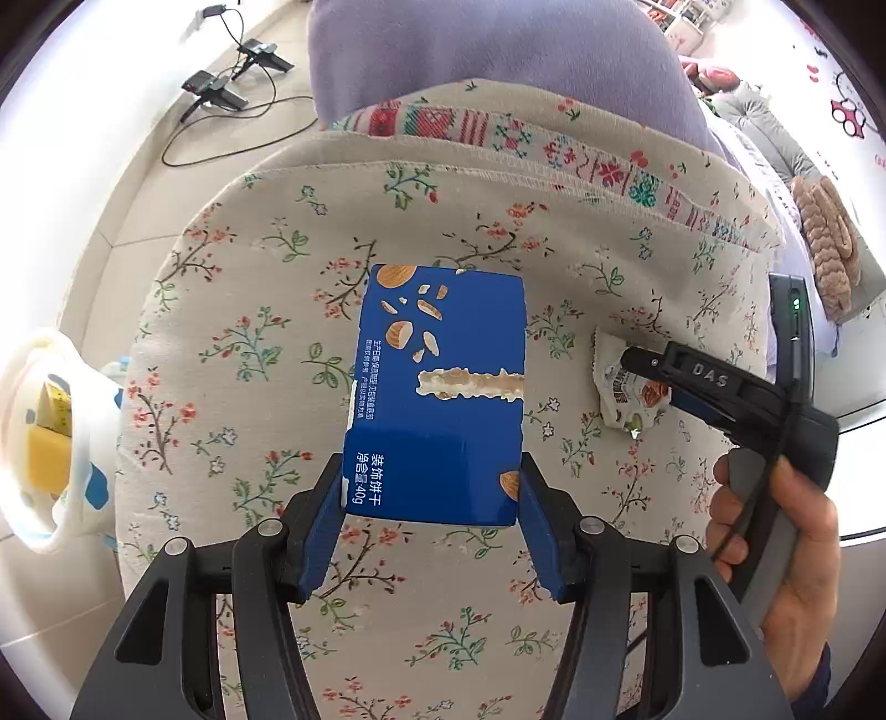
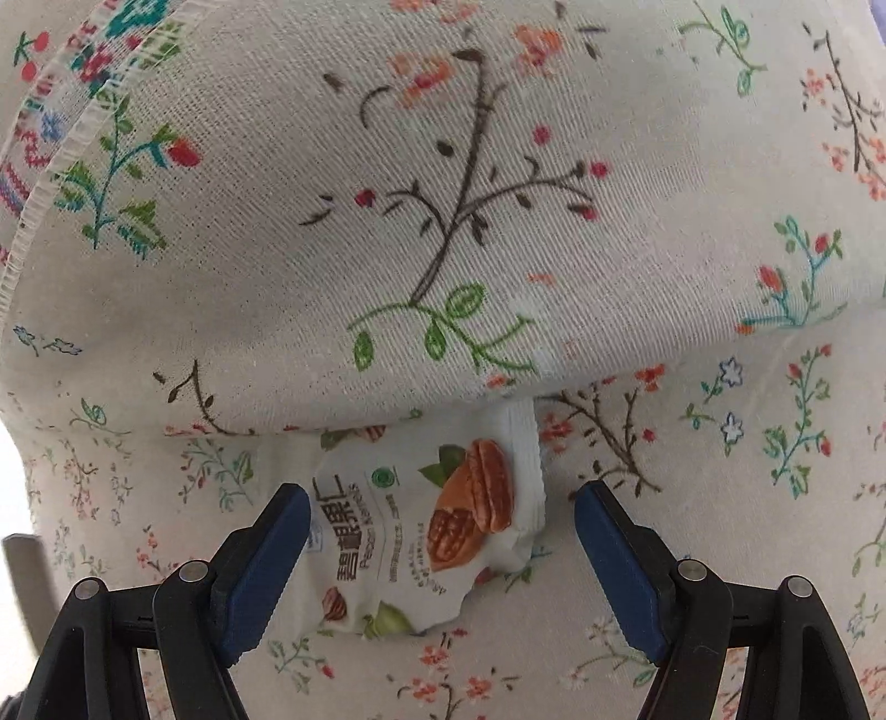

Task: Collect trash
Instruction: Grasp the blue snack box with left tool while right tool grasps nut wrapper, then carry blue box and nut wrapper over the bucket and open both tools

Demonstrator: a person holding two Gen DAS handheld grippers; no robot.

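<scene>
My left gripper [image 1: 432, 493] is shut on a blue biscuit box [image 1: 440, 387], gripping its near end and holding it above the floral cushion [image 1: 249, 343]. A white pecan snack wrapper [image 2: 421, 531] lies on the cushion, its top tucked under a fold of the fabric. My right gripper [image 2: 437, 543] is open, with one finger on each side of the wrapper. In the left wrist view the right gripper [image 1: 637, 360] reaches the wrapper [image 1: 626, 393] from the right.
A white bin [image 1: 50, 443] with a bag and yellow trash inside stands on the floor at the left. A lilac pillow [image 1: 487, 50] lies beyond the cushion. Cables and black devices [image 1: 232, 77] lie on the tiled floor at the far left.
</scene>
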